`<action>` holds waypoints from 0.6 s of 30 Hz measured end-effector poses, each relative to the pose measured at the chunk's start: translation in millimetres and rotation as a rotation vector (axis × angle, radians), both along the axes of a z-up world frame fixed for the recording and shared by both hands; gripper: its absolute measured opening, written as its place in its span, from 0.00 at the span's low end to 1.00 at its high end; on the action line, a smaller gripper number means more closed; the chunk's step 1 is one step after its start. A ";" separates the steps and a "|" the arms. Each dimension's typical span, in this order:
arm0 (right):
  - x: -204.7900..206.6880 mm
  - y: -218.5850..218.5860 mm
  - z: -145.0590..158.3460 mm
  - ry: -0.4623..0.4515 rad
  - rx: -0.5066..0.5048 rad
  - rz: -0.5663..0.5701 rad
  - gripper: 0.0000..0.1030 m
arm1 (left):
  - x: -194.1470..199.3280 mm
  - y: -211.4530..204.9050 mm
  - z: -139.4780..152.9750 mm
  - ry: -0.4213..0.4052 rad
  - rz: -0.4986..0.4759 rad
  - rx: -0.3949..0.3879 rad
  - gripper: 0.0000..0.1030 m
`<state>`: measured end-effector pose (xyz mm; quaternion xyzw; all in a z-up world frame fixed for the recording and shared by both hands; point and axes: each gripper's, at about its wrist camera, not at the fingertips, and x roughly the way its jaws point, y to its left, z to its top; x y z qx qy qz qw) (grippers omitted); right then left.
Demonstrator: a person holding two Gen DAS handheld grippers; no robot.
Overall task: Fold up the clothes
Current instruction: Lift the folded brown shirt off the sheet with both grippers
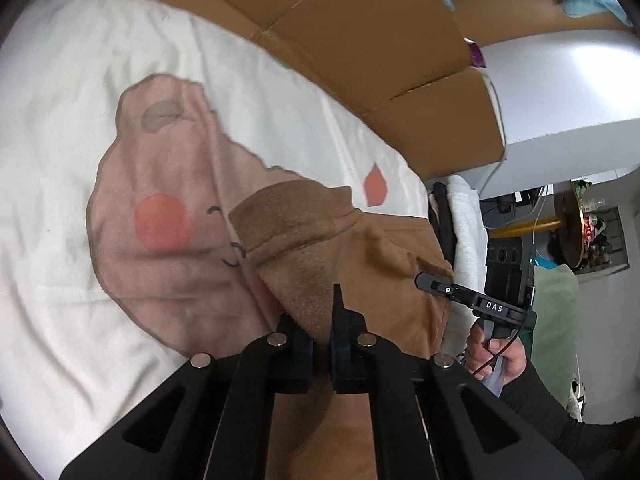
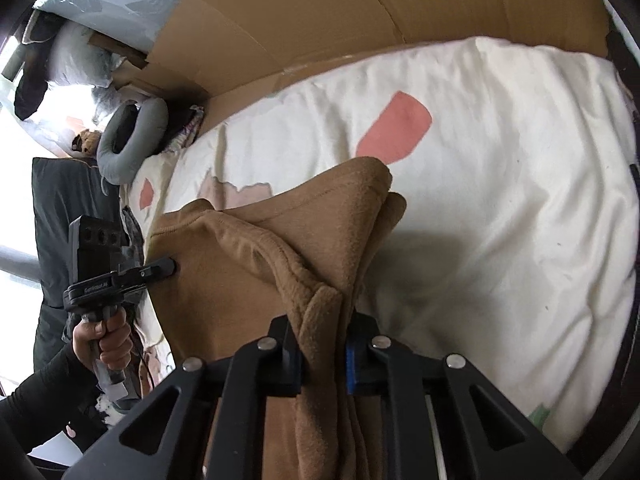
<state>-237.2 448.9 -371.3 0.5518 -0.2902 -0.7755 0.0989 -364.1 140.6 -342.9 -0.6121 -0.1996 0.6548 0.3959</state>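
Observation:
A brown fleece garment (image 1: 360, 248) lies bunched on the white quilt (image 1: 80, 80) with its cartoon print. In the left wrist view my left gripper (image 1: 316, 322) is shut on a thick fold of the garment near a ribbed cuff, lifting it off the quilt. At the right edge of that view a hand holds my right gripper (image 1: 426, 281), its tip at the garment's far edge. The right wrist view has my right gripper (image 2: 324, 338) shut on a gathered ridge of the brown garment (image 2: 240, 280). The left gripper (image 2: 170, 267) pinches the garment's left edge there.
Flattened cardboard (image 1: 360, 32) leans along the far side of the bed. A grey neck pillow (image 2: 128, 144) and dark bundles lie past the bed's left end. A white cabinet (image 1: 560, 92), folded white cloth (image 1: 464, 216) and a green cloth (image 1: 556, 300) stand beside the bed.

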 end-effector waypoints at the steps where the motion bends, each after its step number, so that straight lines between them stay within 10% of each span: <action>1: 2.0 -1.2 4.5 0.006 0.001 -0.003 0.13 | 1.5 0.9 5.1 0.004 0.000 -0.001 0.04; 18: 46.5 -30.9 118.8 0.095 0.036 -0.024 0.12 | 53.3 -12.1 125.0 0.074 0.080 -0.053 0.03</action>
